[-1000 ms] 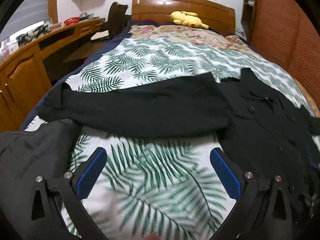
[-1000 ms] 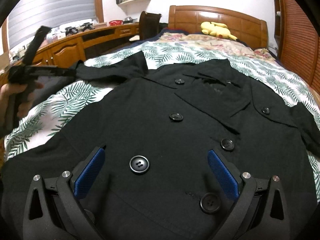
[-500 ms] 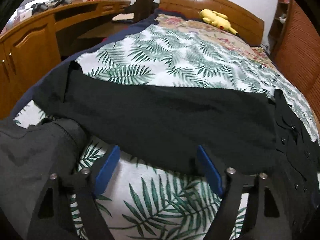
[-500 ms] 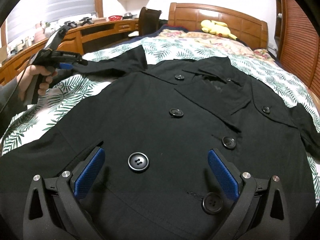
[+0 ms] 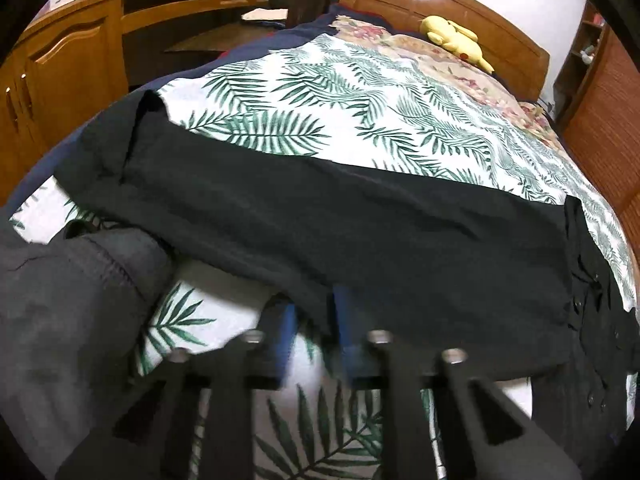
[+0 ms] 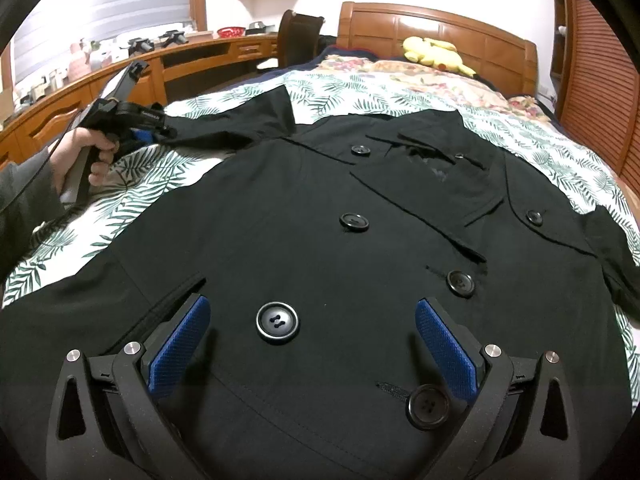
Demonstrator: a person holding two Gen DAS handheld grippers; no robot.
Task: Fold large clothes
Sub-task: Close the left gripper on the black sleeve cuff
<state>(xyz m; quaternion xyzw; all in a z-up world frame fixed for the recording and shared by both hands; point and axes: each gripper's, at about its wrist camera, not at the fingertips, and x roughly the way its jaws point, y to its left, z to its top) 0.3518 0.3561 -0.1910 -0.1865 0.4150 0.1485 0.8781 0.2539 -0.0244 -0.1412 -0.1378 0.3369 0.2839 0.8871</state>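
Left hand-held gripper | closing on coat sleeve | pads blurred

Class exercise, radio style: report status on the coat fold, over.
Left gripper just closed, pinching the black coat's sleeve edge. Right gripper open, hovering over the coat front, holding nothing. Coat flat on the bed. Nothing in the way.

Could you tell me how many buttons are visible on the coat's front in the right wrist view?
6: near the collar, upper middle, right lapel, right of middle, centre low, bottom right. Folds may hide more.
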